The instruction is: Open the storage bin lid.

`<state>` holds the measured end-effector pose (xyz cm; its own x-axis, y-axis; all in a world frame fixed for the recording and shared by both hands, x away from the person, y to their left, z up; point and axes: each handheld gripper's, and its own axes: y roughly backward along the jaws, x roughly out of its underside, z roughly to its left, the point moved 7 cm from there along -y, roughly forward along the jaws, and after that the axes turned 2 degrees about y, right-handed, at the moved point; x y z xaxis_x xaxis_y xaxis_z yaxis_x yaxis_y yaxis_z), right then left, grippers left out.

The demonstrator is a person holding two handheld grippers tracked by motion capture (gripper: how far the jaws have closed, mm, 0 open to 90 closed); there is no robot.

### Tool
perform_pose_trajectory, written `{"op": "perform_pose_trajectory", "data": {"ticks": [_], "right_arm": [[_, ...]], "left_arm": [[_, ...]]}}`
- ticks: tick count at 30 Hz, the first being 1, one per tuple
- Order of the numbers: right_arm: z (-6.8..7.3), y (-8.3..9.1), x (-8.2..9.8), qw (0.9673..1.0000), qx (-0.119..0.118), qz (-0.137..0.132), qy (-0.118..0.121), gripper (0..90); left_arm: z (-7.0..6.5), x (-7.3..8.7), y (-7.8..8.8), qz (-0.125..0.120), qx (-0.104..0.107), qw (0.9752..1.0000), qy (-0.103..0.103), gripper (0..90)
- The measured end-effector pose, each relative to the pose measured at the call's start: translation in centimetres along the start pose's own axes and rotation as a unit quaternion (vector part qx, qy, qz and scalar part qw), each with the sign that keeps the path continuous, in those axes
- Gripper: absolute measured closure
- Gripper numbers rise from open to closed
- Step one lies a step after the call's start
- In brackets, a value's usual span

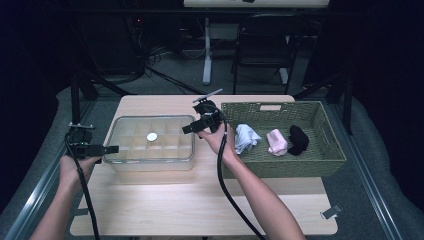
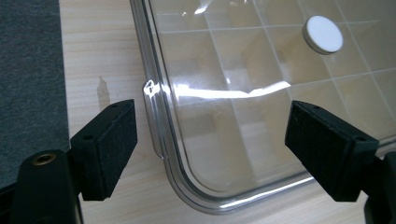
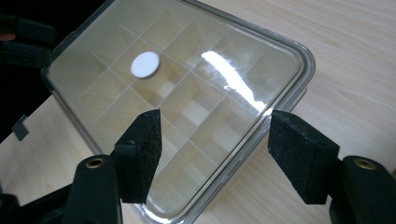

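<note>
A clear plastic box with a lid and many small compartments lies on the wooden table, left of centre. A white round disc sits on its lid. My left gripper is at the box's near left corner. In the left gripper view its jaws stand open on either side of that corner of the box, with the pads clear of it and the disc beyond. My right gripper hovers at the box's right edge. It stands open above a corner of the box, with the disc farther off.
A green wicker basket stands right of the box, behind my right forearm. In it lie a white cloth, a pink one and a black one. Bare table lies in front. A small clip sits near the front right corner.
</note>
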<state>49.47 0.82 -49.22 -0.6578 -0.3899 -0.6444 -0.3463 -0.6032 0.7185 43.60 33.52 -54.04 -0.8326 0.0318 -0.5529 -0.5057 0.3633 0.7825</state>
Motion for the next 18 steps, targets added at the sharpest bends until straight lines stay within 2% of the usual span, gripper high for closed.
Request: {"op": "perform_pose_trajectory", "data": {"ticks": [1, 2, 5, 9, 10, 11, 13, 14, 17, 18], "right_arm": [[0.0, 0.0, 0.0, 1.0000, 0.000, 0.000, 0.000, 34.8], [-0.5, -0.6, -0.5, 0.9998, 0.006, 0.010, -0.016, 35.4], [-1.2, -1.5, -0.9, 0.9990, 0.010, 0.022, -0.038, 35.8], [-1.7, -2.3, -0.9, 0.9978, 0.019, 0.038, -0.050, 36.4], [-1.9, -3.0, -0.9, 0.9962, 0.017, 0.044, -0.073, 37.7], [-2.0, -3.2, -0.9, 0.9956, 0.021, 0.045, -0.080, 37.9], [-2.1, -3.5, -1.0, 0.9954, 0.027, 0.045, -0.081, 38.3], [-2.5, -4.0, -0.9, 0.9934, 0.035, 0.058, -0.093, 38.7], [-2.9, -4.3, -0.8, 0.9924, 0.041, 0.065, -0.096, 38.8], [-3.2, -4.9, -0.6, 0.9907, 0.034, 0.068, -0.113, 38.9]], "left_arm": [[0.0, 0.0, 0.0, 0.000, 0.000, 1.0000, 0.000, 18.1], [0.1, -0.1, -0.3, 0.002, -0.001, 1.0000, 0.002, 21.0], [0.2, -0.1, -0.6, 0.007, 0.000, 1.0000, 0.001, 22.9], [0.5, -0.1, -0.9, 0.011, -0.001, 0.9999, 0.002, 22.9], [0.6, -0.2, -1.1, 0.011, 0.001, 0.9999, 0.006, 23.0], [0.7, -0.2, -1.1, 0.011, -0.002, 0.9999, 0.007, 23.1], [0.8, -0.2, -1.2, 0.010, -0.001, 0.9999, 0.011, 23.2], [0.9, -0.2, -1.4, 0.011, 0.000, 0.9998, 0.016, 23.1], [1.1, -0.1, -1.5, 0.013, 0.003, 0.9998, 0.016, 23.2], [1.1, -0.1, -1.6, 0.011, 0.002, 0.9998, 0.020, 23.2]]}}
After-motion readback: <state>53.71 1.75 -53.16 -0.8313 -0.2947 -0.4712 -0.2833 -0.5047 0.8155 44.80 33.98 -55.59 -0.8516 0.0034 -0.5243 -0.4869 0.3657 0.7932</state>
